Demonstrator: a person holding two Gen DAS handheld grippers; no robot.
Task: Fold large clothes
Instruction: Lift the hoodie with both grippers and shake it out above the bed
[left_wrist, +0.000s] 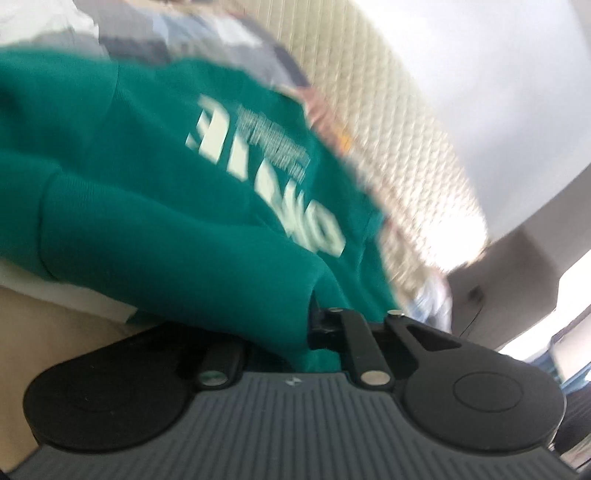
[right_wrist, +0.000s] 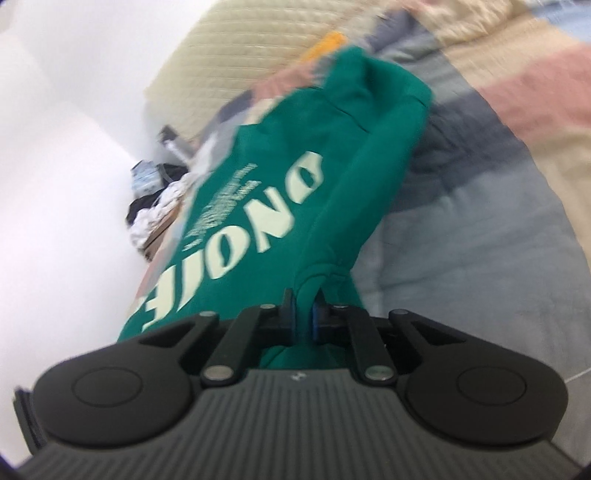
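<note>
On bed (right_wrist: 498, 229), left gripper (left_wrist: 325, 325) and right gripper (right_wrist: 303, 317) both clamped on green hoodie (right_wrist: 295, 192) hem; thin bunched pinch, could slip mid-fold.

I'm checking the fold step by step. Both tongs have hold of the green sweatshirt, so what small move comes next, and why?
Probably lift both together and carry the gripped edge over the printed front. The left tongs and right tongs are each shut on the green sweatshirt with pale lettering, which lies on the striped quilt.
</note>
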